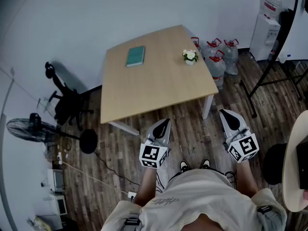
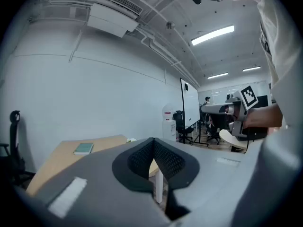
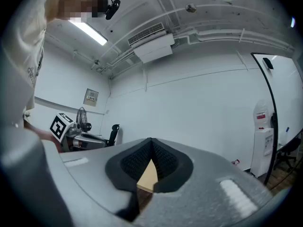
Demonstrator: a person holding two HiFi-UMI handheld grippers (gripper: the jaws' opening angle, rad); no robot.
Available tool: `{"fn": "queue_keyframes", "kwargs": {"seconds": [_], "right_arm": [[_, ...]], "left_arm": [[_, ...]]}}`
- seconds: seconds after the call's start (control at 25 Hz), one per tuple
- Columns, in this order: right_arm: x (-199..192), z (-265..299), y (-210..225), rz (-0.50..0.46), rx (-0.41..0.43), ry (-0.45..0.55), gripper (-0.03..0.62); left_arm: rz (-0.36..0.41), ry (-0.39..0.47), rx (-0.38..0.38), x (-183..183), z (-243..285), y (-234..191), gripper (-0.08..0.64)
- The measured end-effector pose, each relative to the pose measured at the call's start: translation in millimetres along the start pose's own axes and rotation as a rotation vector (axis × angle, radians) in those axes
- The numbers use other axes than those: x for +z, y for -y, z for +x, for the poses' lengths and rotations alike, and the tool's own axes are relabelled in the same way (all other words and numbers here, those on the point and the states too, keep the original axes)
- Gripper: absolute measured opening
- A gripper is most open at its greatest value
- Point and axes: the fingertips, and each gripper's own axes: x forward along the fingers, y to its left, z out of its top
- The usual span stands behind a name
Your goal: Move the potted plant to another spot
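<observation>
Plainly, both tools hang short of the desk [image 1: 159,88], low in the head view and just ahead of the person's shoes. The left tool [image 1: 161,128] has its jaws brought together: in the left gripper view the dark ribbed pads of the left tool [image 2: 154,144] meet at their tips. Nothing sits between them, and only a white desk leg and a strip of desk edge show through the gap lower down. The right tool [image 1: 231,121] is the same: in the right gripper view the jaws of the right tool [image 3: 151,144] are closed tip to tip on nothing, with a wedge of the desk's pale wood visible behind the gap. Neither tool touches the desk or anything on it.

The potted plant [image 1: 190,56] stands upright on the desk near its far right corner, well apart from both tools. Its small pale pot holds white blooms and a few green leaves. A green book [image 1: 135,56] lies flat on the far left part of the desk, well apart from the plant.

On the wooden floor [image 1: 192,138], just beyond the desk's far right corner, stand several clear water jugs [image 1: 220,57] with red handles; how full they are cannot be told. Farther right against the wall is a white water dispenser [image 1: 266,30] with a bottle on top. A black office chair [image 1: 67,102] and a floor fan [image 1: 29,129] stand to the left of the desk.
</observation>
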Motion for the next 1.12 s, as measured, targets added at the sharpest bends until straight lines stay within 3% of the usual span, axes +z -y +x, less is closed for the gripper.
{"fn": "queue_keyframes", "kwargs": {"seconds": [0.4,0.8,1.12], "right_arm": [[-7.0,5.6,1.6,0.008,0.028,-0.002,0.002],[-15.4,3.3,-2.4,0.015,0.024,-0.015,0.002],[-13.1,6.0,-5.0,0.033,0.034,0.004,0.003]], "left_arm": [[0.011,0.007,-0.005,0.4,6.1,3.5,0.018],[-0.035,0.004,0.028,-5.2,0.8,-11.1,0.018],[-0.008,-0.009,0.018,-4.5,4.8,-14.1,0.018]]}}
